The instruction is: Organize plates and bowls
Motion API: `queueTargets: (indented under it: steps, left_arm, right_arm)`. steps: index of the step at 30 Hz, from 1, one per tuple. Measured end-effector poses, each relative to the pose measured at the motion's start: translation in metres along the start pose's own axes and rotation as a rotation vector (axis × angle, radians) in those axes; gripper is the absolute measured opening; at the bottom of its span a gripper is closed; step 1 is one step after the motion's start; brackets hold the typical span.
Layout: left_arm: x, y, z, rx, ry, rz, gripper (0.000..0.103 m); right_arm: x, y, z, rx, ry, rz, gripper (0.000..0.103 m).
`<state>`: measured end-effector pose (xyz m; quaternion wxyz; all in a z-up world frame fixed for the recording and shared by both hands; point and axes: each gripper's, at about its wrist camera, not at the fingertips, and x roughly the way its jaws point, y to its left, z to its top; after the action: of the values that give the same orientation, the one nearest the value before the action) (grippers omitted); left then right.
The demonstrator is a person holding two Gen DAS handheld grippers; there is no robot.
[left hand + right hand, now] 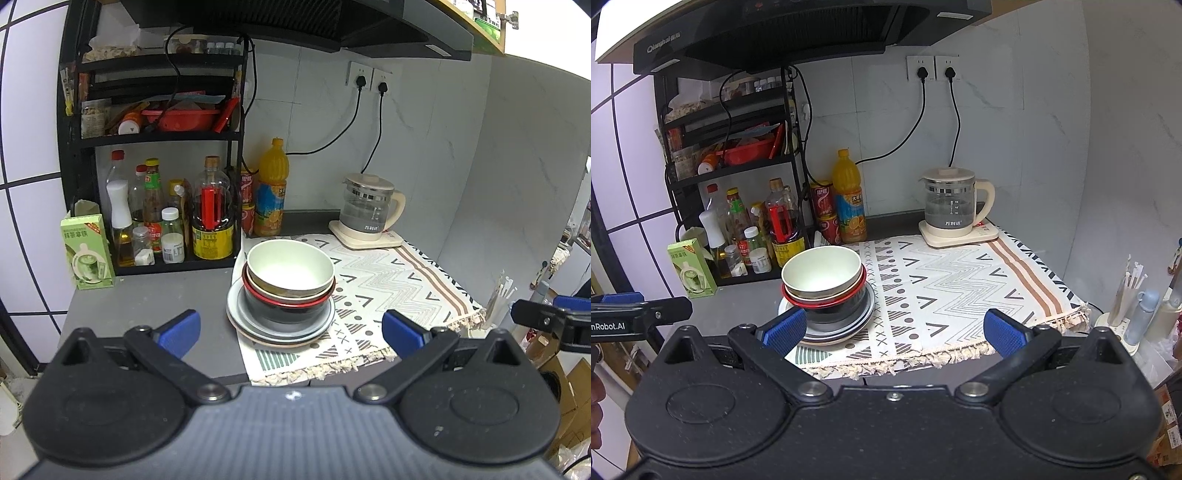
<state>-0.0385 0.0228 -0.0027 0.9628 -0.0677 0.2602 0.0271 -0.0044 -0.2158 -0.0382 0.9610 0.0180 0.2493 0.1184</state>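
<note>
Both the left gripper and right gripper gape wide and empty, apparently backed off from the nested cream, tan and red-rimmed bowls on stacked grey plates at twelve o'clock, the task seemingly finished.

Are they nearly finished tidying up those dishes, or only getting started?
It looks nearly done. The bowls sit nested in one pile on the stacked plates, at the left edge of the patterned cloth. I see no loose dishes elsewhere. Nothing is in hand: the left gripper and right gripper are both open, short of the pile. Little seems left.
</note>
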Motion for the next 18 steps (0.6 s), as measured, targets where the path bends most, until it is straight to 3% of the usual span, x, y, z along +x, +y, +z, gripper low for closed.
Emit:
queueTargets:
  steps: [18]
  left_arm:
    - [0.0048,0.0011,-0.0004,-0.003,0.002,-0.006,0.103]
  right_arm:
    - [0.0031,0.0007,-0.0023,-0.008,0.018,-0.004,0.103]
